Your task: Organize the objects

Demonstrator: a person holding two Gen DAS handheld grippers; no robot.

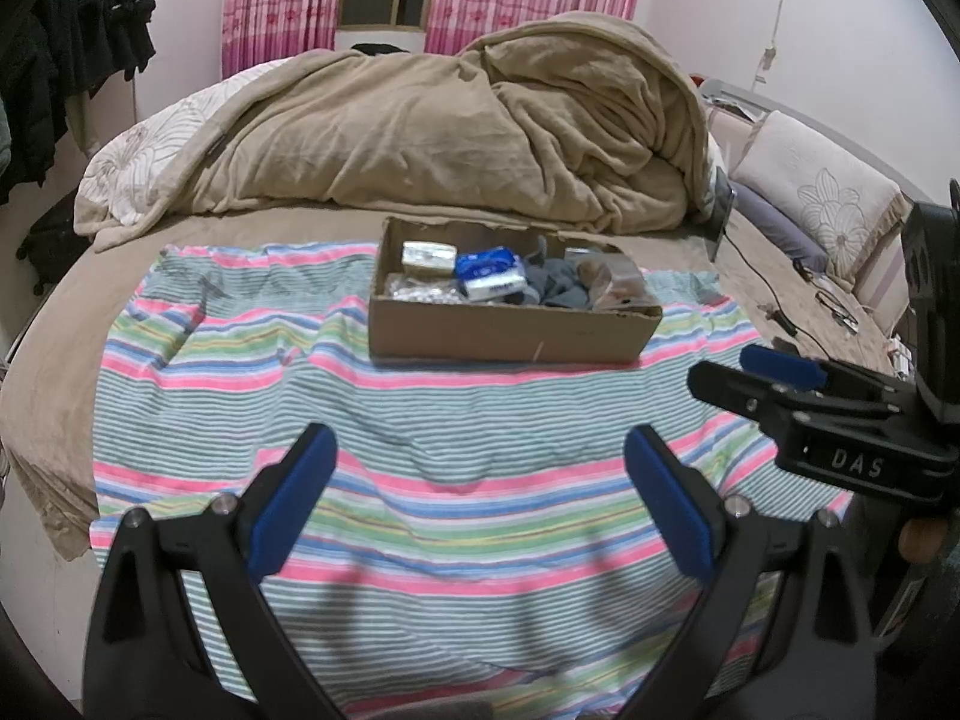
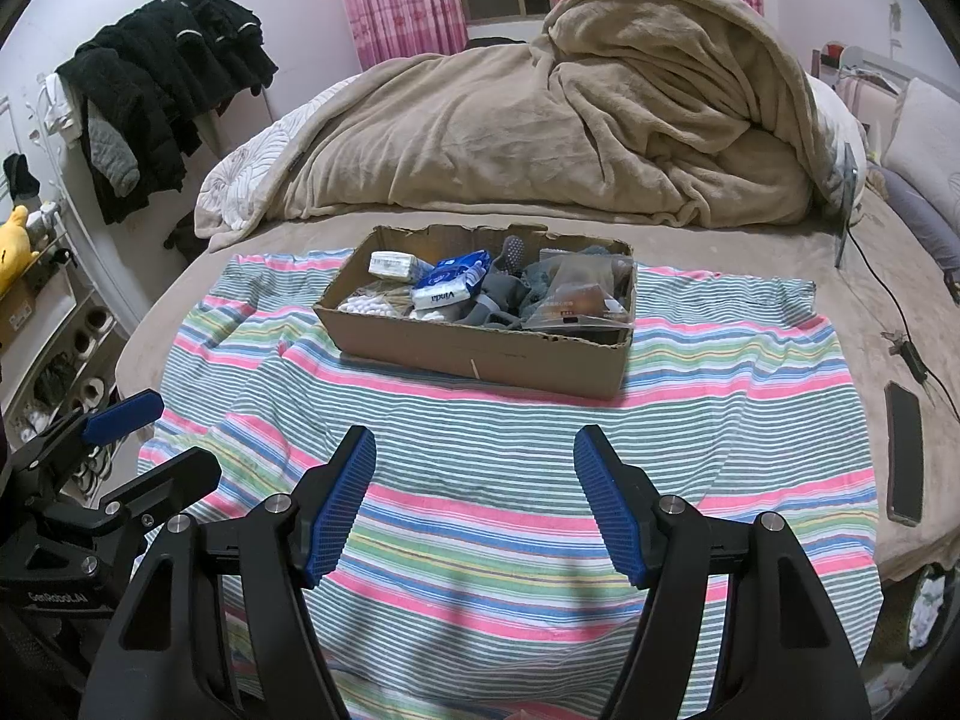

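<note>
Box (image 2: 480,354) sits on the striped cloth (image 2: 540,450), toward its far edge, in the middle of the bed; it is open-topped, torn along the rim, and crowded. Contents seen from the right wrist view: tissue pack (image 2: 444,291), a white packet (image 2: 393,265) behind it, cotton swabs (image 2: 369,304) at the left end, grey socks (image 2: 498,300) in the centre, a clear pouch (image 2: 579,297) leaning at the right end. Left gripper (image 1: 477,501) hangs over the near cloth with jaws wide apart, nothing between them; right gripper (image 2: 474,507) the same, spread and empty, well short of the box. Judgement on risks: items overlap, so a reach for the tissue pack may also pinch a sock or drag the swabs along. The pouch is slick and soft, likely to slip or crumple under the pads. The box is light cardboard on loose cloth; a sideways pull could slide it or ruck the cloth. Phone (image 2: 905,450) lies beside the cloth's right edge with a cable (image 2: 882,282) nearby; a wide swing of the right gripper could catch either. The two grippers are close together and could knock if both go in at once.
</note>
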